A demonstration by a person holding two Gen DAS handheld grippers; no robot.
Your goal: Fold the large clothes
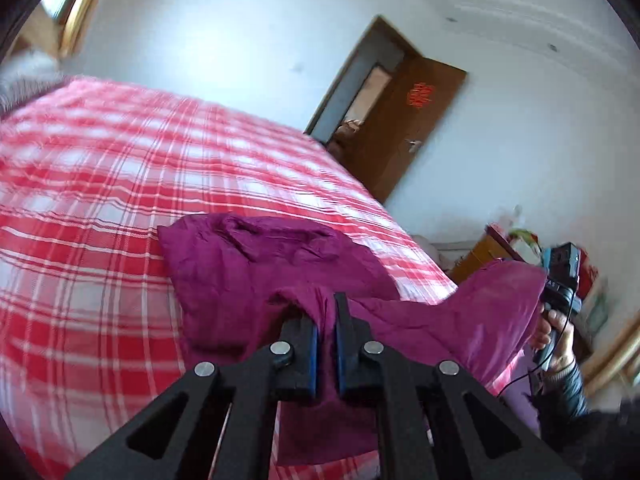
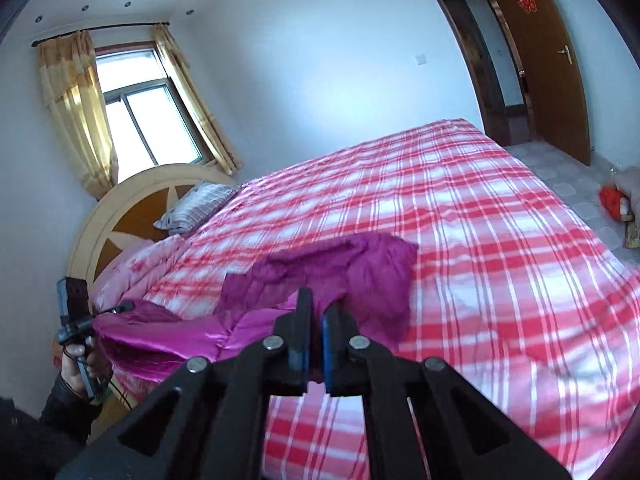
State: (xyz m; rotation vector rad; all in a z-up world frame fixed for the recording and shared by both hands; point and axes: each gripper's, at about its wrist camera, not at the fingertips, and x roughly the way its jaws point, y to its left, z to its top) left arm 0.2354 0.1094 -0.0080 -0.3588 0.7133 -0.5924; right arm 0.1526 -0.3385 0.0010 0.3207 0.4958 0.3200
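Between the jaws of the left gripper [image 1: 327, 320]: a bunched pinch of the magenta garment [image 1: 248, 264], pads clamped together on it. Cloth rises in a ridge ahead of the fingertips and hangs in a fold beneath them.

Right gripper [image 2: 314, 316]: jaws likewise closed on an edge of the same garment. Fabric shows between the blue pads and spreads forward from the tips.

Garment position: part lifted and slung between the two grippers, the rest trailing ahead of both jaws onto the red-and-white plaid bedspread [image 2: 500, 240]. Far portion lies crumpled on the bed, not flat.

Handling, judged from the drape:
- Soft and limp; no stiffness, sags freely between the two holds.
- Light; it lifts without pulling taut.
- One face glossy, satin-like where it catches light beside the left-hand jaws. Likely slippery, so a thin pinch may creep out.
- Creases hold in the matte face; it will need a shake or a pull to flatten.

Where to hold: a doubled edge, hem or seam, well into the pads rather than at the tips. Which edge is now held I cannot tell; the shape is too bunched. Best holds for folding would be two matching corners, well apart, so the cloth hangs as a sheet.
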